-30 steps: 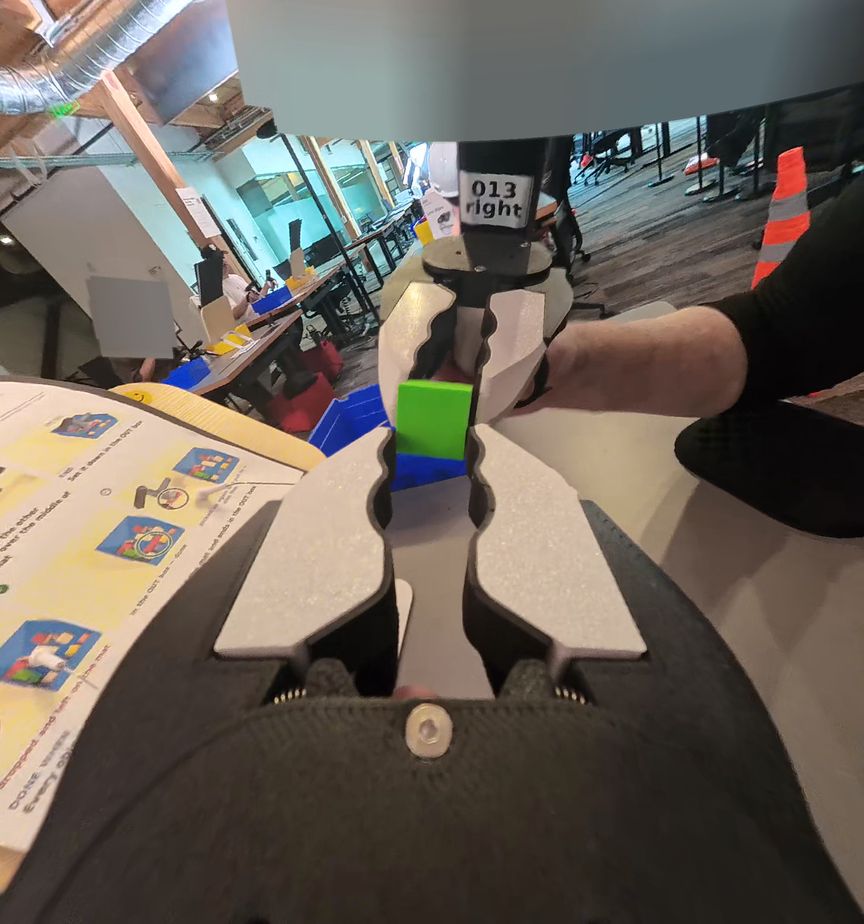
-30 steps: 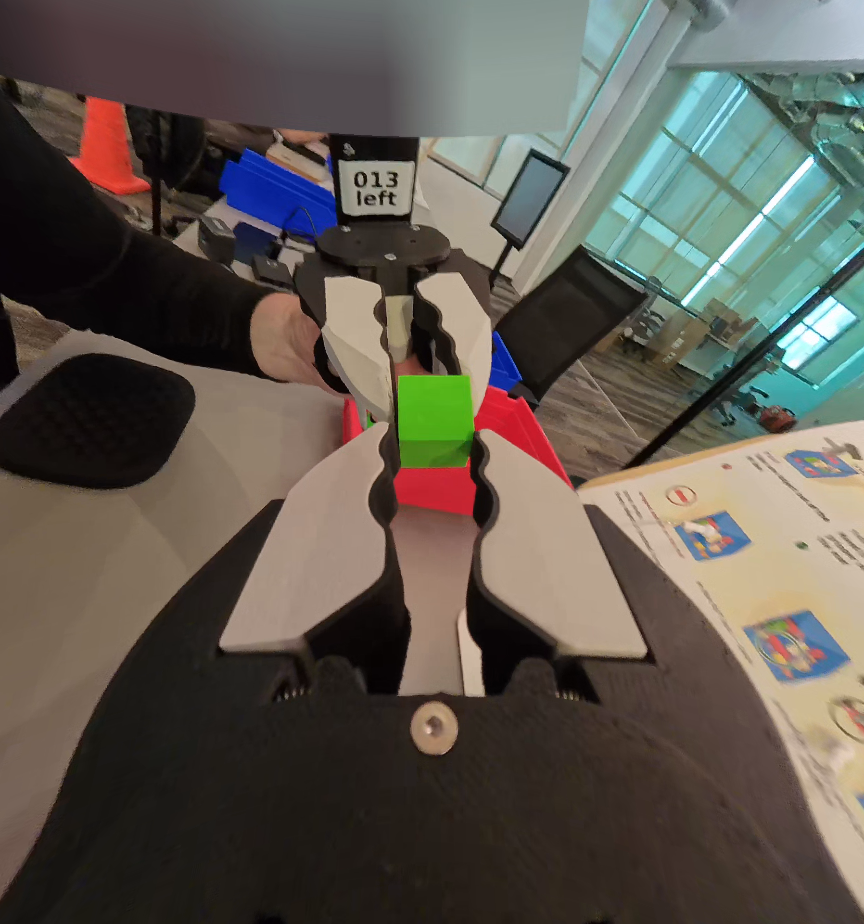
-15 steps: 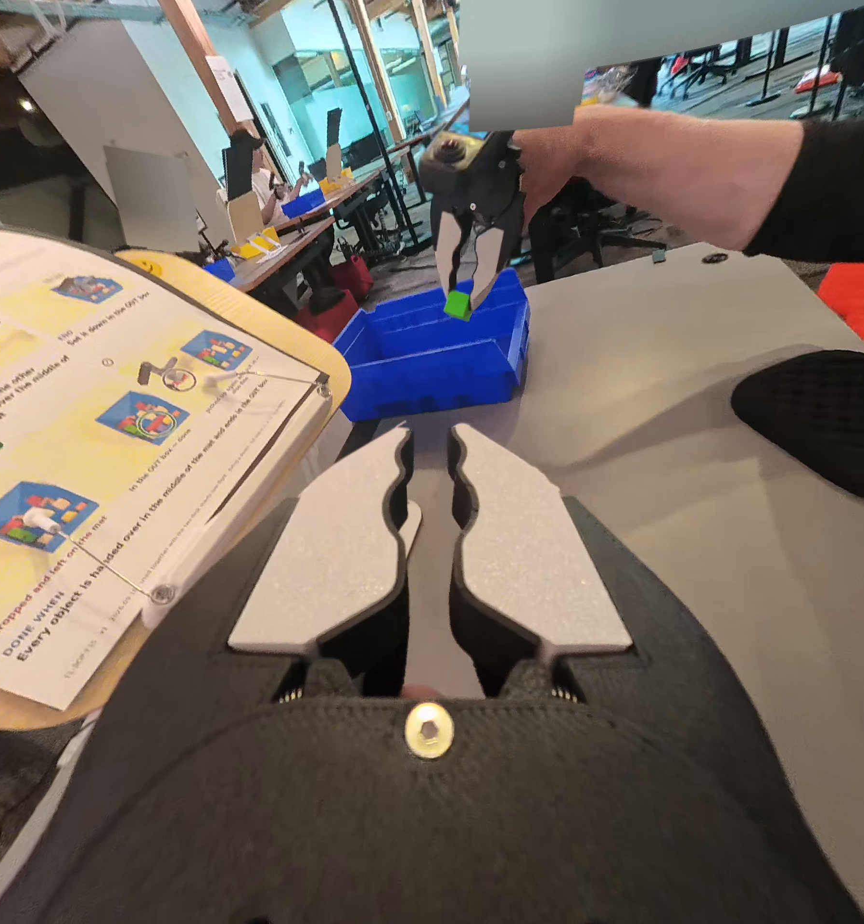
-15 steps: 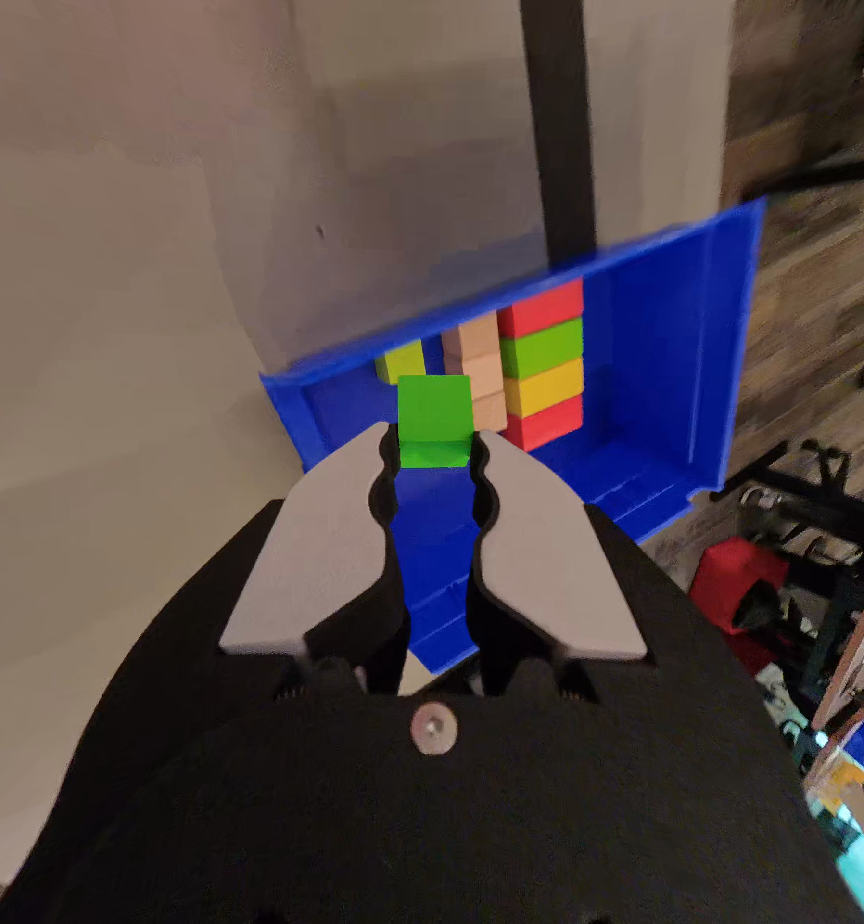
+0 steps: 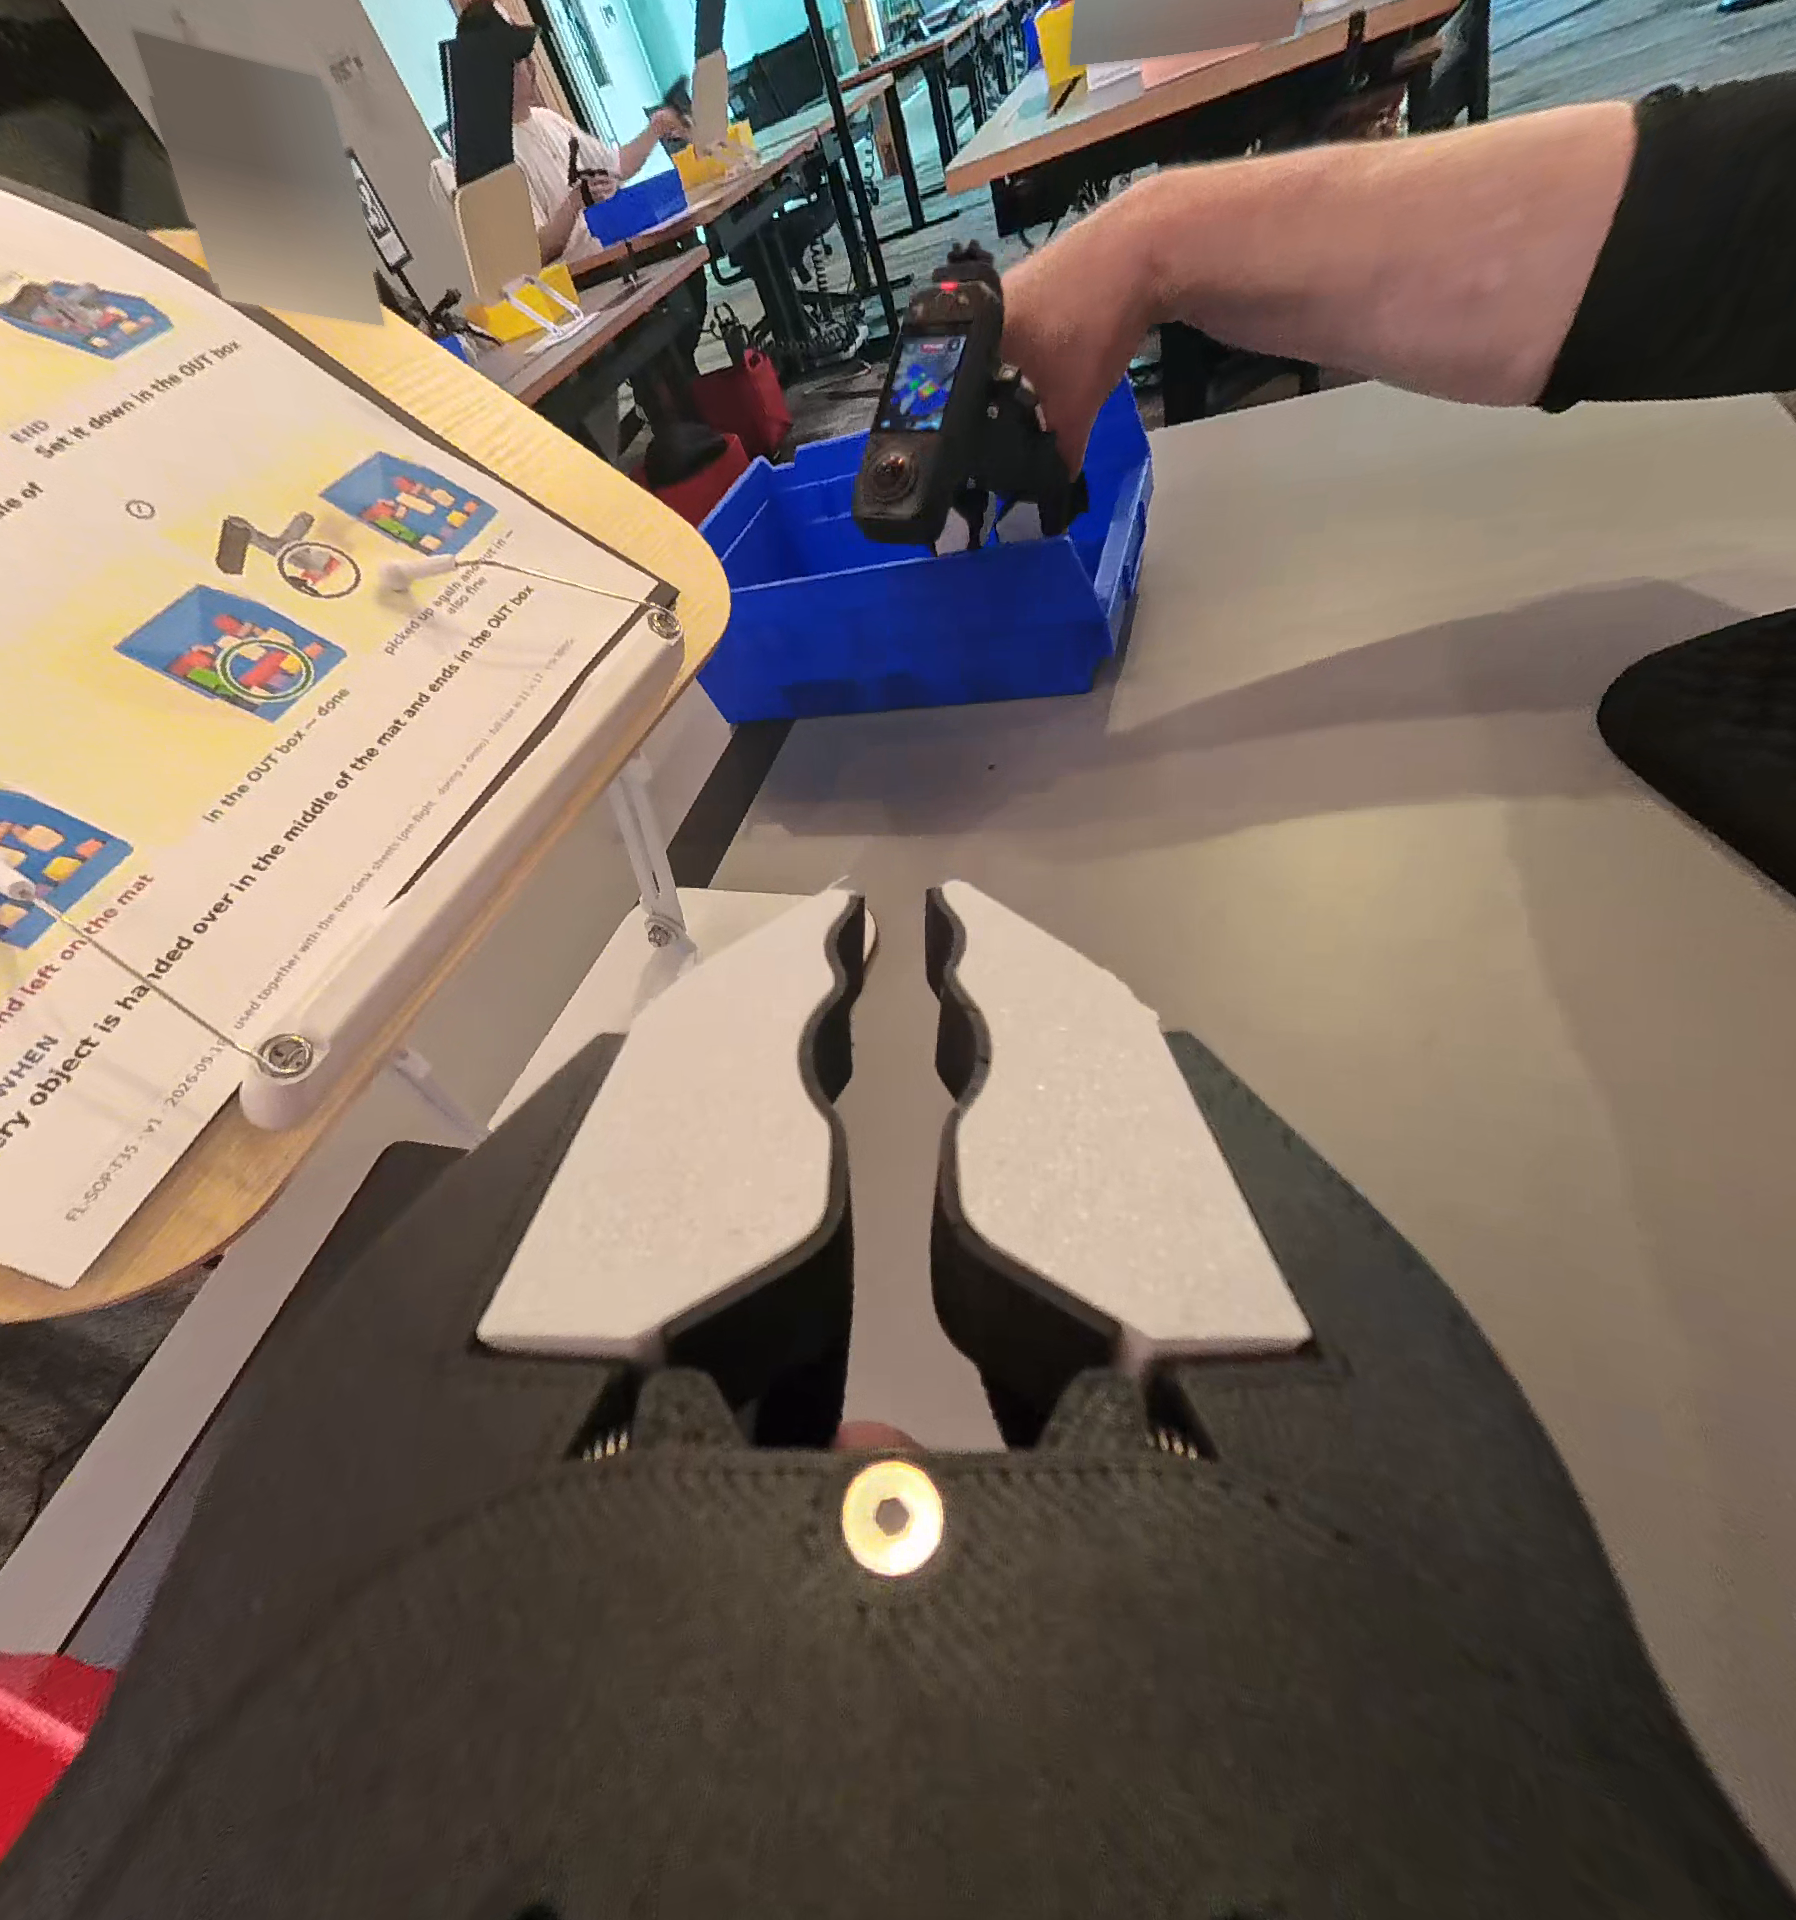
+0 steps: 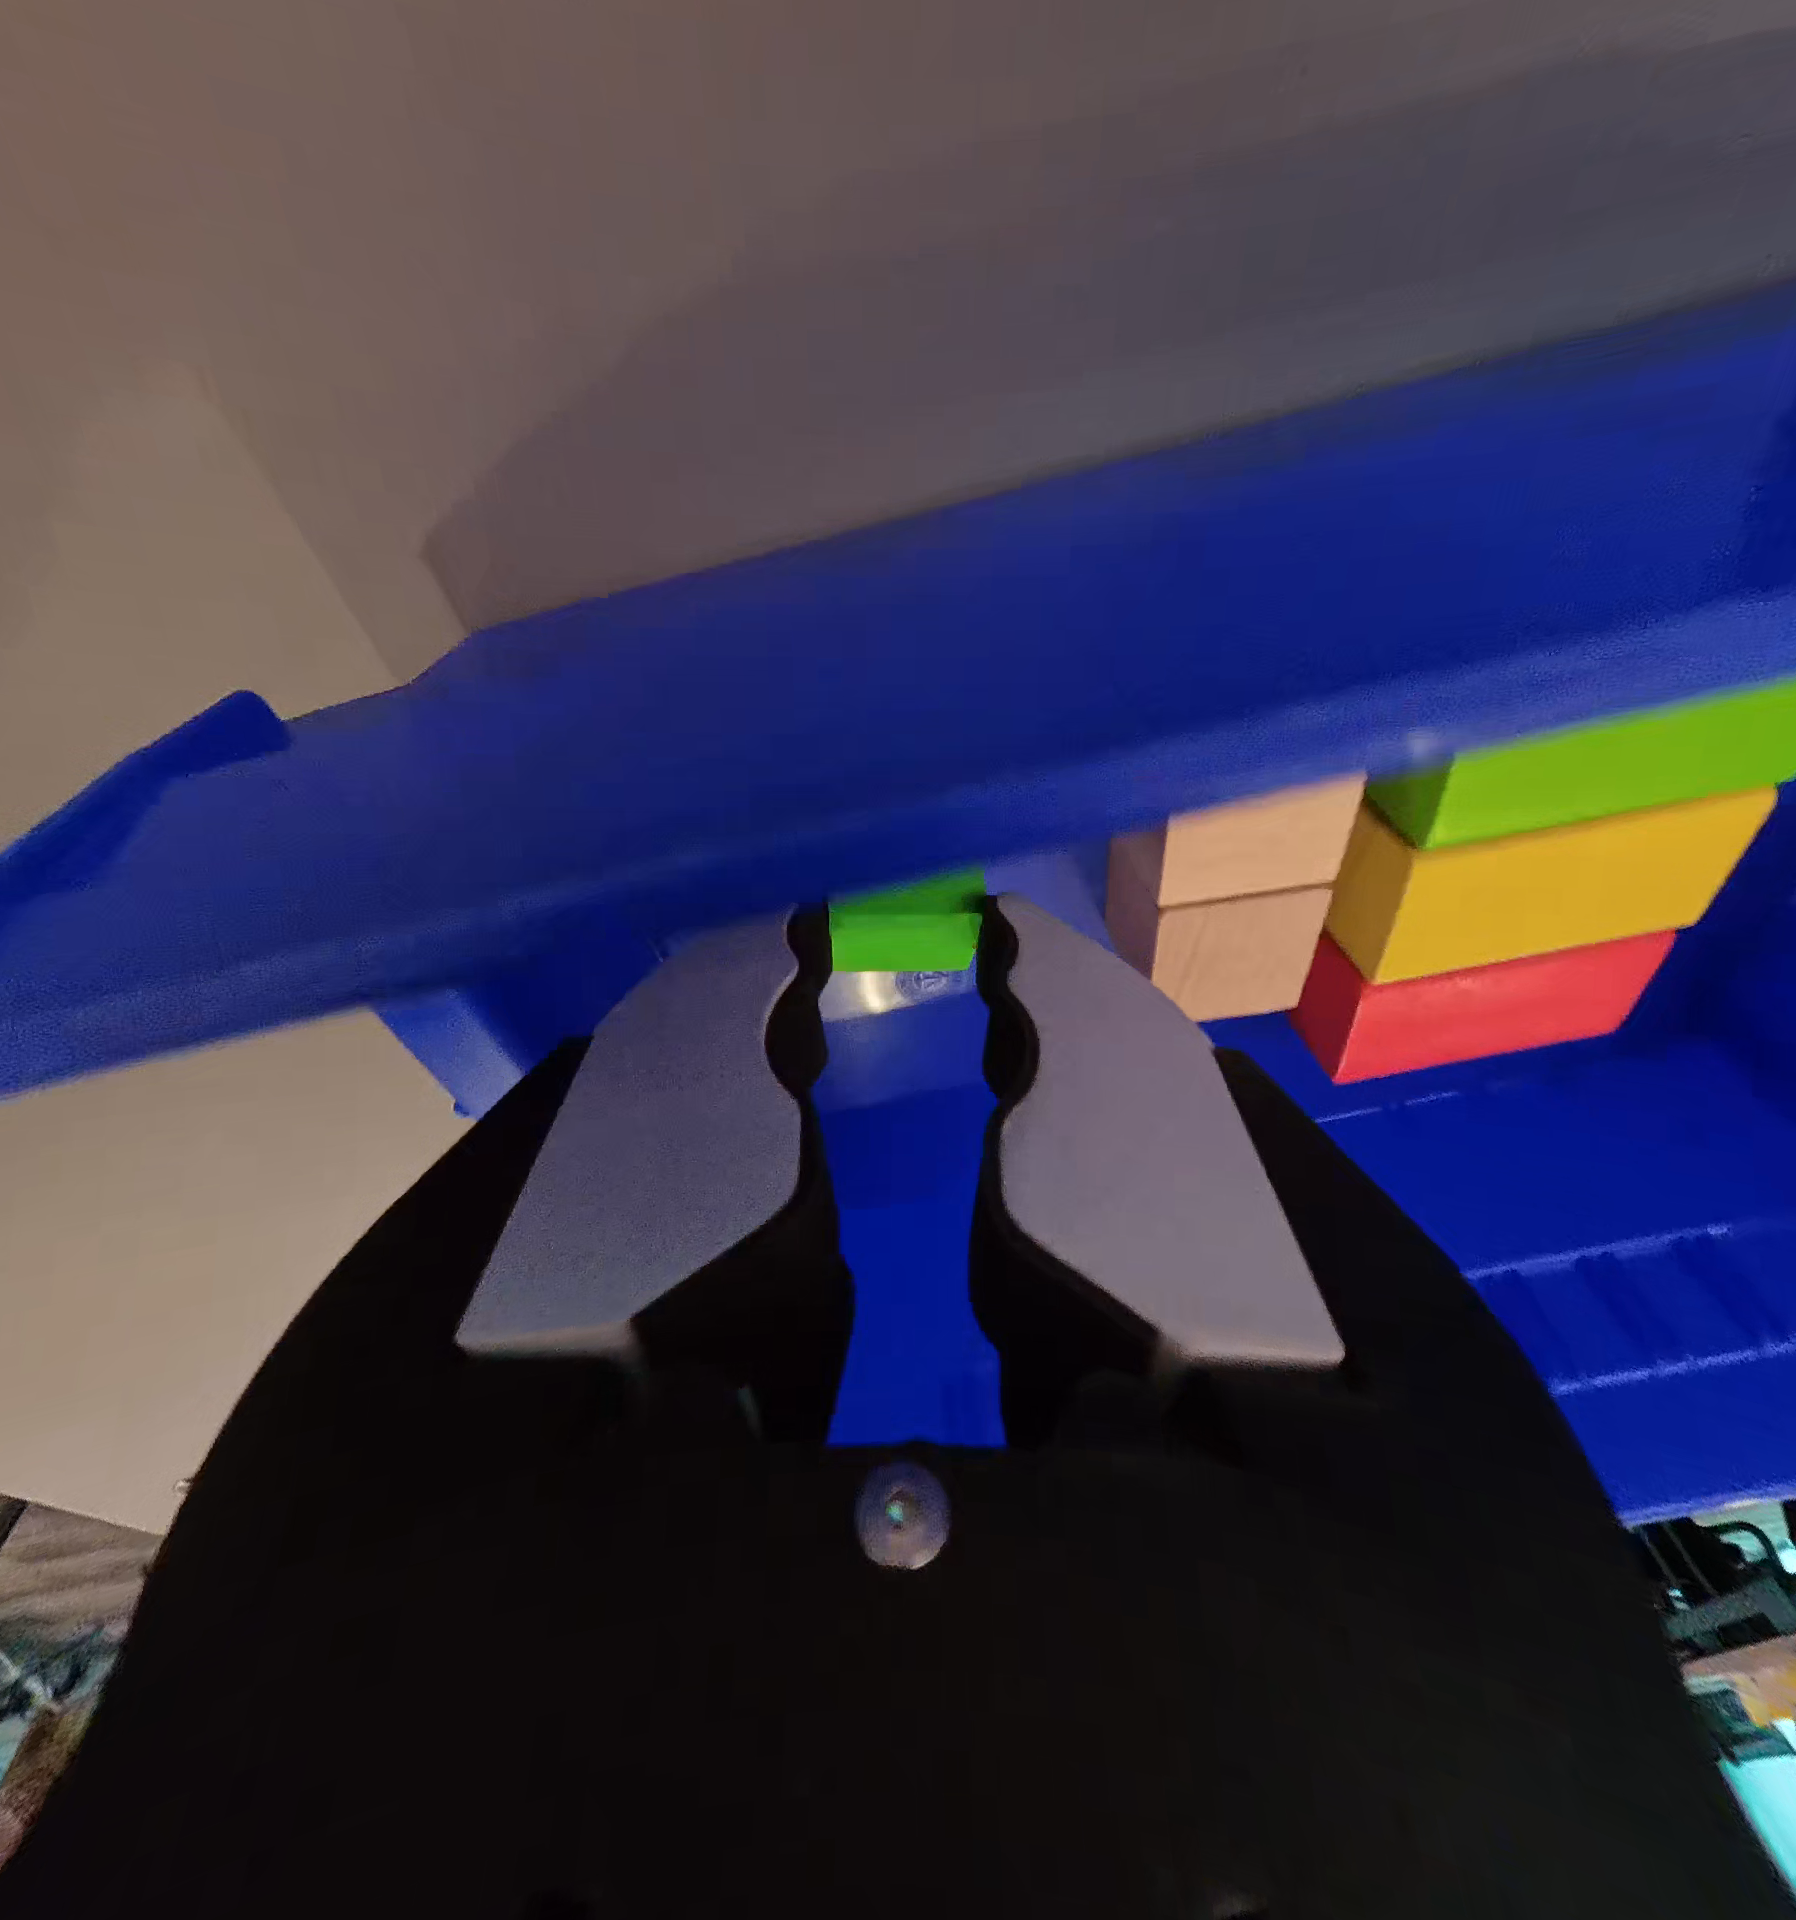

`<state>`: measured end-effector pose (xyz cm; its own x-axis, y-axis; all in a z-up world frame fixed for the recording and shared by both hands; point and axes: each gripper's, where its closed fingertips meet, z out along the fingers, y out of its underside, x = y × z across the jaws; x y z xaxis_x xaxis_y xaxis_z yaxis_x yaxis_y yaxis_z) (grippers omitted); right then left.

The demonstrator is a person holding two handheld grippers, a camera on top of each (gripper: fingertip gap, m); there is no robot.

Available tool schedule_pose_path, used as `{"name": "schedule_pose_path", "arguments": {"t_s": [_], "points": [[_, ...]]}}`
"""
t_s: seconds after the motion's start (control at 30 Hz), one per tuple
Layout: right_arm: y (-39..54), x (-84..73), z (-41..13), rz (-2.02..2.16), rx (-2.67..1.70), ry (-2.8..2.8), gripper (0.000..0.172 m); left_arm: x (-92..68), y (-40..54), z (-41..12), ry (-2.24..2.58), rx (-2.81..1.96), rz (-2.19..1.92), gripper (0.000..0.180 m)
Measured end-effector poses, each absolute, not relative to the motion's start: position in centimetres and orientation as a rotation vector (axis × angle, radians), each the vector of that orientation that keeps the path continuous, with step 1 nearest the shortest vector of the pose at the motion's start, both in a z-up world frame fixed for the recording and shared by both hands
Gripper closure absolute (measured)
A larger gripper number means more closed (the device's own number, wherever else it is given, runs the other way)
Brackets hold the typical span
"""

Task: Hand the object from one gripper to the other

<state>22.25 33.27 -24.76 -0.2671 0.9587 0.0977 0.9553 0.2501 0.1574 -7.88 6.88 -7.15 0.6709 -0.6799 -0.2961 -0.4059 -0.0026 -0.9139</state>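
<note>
My right gripper (image 6: 904,940) clamped the green block (image 6: 904,935) inside the blue bin (image 6: 977,727), release pending; at six o'clock, my left gripper (image 5: 899,920) hung empty, fingers slightly apart.

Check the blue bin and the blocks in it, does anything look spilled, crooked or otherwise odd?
Nothing stands out. The blocks sit neatly stacked inside the blue bin, and the right hand-held gripper grips a green block squarely.

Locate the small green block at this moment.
In the right wrist view, the small green block sits clamped at the tips of the right gripper, low inside the blue bin, left of the stacked wooden blocks.
</note>
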Motion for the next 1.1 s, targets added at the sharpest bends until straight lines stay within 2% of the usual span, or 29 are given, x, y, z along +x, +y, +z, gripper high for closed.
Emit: {"name": "schedule_pose_path", "arguments": {"t_s": [0.3,0.33,0.47,0.6,0.77,0.93,1.1], "points": [[32.7,20.4,-24.9,0.223,1.838,2.514,0.145,-7.6,6.9,-8.0,0.929,-1.646,-0.270,0.169],[32.6,20.3,-24.9,0.223,1.834,2.513,0.138,-7.7,6.8,-8.0,0.928,-1.648,-0.268,0.168],[32.6,20.3,-24.0,0.230,1.870,2.519,0.128,-9.0,6.4,-7.7,0.908,-1.657,-0.249,0.168],[32.4,20.5,-20.6,0.229,2.019,2.567,0.131,-12.1,5.5,-6.8,0.866,-1.684,-0.164,0.164],[30.6,21.1,-16.0,0.340,2.208,2.636,0.142,-19.9,4.1,-6.6,0.799,-1.826,0.049,0.153],[26.4,20.4,-14.9,0.380,2.191,2.716,0.144,-27.4,2.8,-9.7,0.778,-2.048,0.153,0.147],[23.0,18.8,-14.8,0.356,2.132,2.762,0.145,-30.7,1.7,-15.9,0.923,-2.273,0.103,0.143]]}}
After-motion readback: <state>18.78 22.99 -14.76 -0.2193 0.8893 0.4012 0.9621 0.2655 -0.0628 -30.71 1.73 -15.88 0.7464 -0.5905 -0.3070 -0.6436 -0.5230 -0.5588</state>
